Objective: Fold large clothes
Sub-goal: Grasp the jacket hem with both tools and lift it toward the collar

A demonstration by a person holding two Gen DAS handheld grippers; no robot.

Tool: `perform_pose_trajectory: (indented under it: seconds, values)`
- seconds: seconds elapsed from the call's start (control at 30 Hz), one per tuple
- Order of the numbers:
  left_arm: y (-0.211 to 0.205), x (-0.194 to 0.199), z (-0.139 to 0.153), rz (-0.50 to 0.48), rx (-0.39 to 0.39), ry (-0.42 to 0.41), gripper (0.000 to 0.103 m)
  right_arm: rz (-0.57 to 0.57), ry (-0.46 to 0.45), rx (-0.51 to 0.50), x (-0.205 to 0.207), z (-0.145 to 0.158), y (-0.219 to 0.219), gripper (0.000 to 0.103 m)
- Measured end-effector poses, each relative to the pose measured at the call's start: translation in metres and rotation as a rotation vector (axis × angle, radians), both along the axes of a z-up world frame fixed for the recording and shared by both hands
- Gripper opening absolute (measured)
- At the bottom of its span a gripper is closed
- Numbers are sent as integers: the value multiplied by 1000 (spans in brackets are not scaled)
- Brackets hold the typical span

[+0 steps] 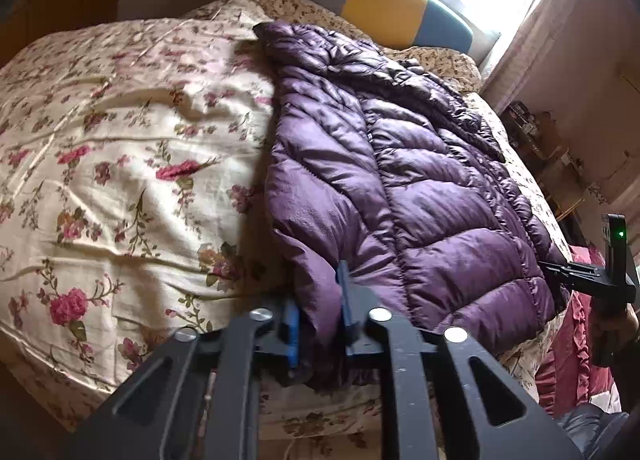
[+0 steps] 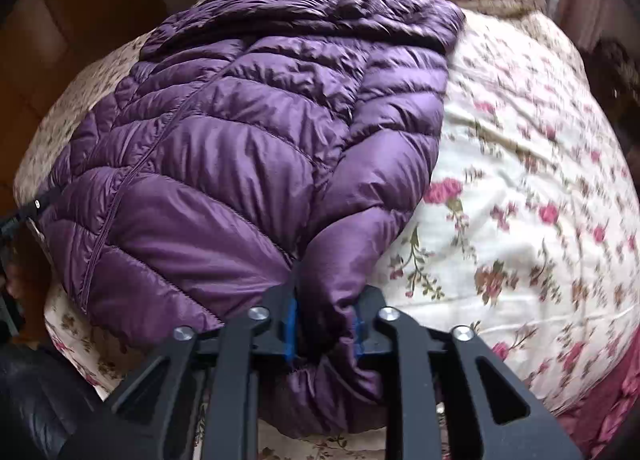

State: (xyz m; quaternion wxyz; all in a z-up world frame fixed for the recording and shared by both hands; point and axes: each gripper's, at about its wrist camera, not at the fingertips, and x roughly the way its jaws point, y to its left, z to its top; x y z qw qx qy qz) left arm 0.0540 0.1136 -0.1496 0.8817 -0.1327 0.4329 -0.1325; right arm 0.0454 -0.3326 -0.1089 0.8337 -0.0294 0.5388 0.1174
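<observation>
Item 1, bed [image 1: 120,132]: covered by a cream floral bedspread [image 2: 520,164], rumpled, filling most of both views; a smaller-patterned floral cloth lies at its far end toward 12 o'clock. Item 2, headboard [image 1: 384,0]: padded, in grey, yellow and blue panels, at 12 o'clock in the left wrist view, with a bright window at 1 o'clock behind it. Item 3, purple quilted puffer jacket [image 1: 420,180]: lies lengthwise on the bedspread, running from 12 o'clock down to 6 o'clock; it sits right of centre in the left wrist view and left of centre in the right wrist view, with a sleeve laid along its side. Item 4, red ruffled cloth [image 1: 576,340]: at 4 o'clock beyond the bed's edge in the left wrist view. Item 5, left tongs [image 1: 320,324]: at 6 o'clock, blue pads closed narrow on the jacket's near edge, fabric pinched between them. Item 6, right tongs [image 2: 326,324]: at 6 o'clock, pads closed narrow on the sleeve's cuff end, fabric bunched between them; the same tool also shows at 4 o'clock in the left wrist view.
</observation>
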Motion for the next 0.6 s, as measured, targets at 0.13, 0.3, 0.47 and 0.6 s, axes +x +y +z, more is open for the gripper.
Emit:
perform_pose_trajectory:
  seconds: [0.13, 0.3, 0.47, 0.6]
  values:
    - [-4, -1, 17, -29, 4, -38, 7, 9, -61, -51, -2, 15, 4, 10]
    - [-8, 8, 40, -59, -7, -83, 7, 14, -142, -99, 9, 43, 12, 10]
    - [-10, 32, 61, -66, -28, -129, 7, 18, -211, -129, 35, 66, 27, 10]
    - [-14, 54, 74, -64, -20, -165, 7, 20, -264, -159, 61, 83, 37, 9]
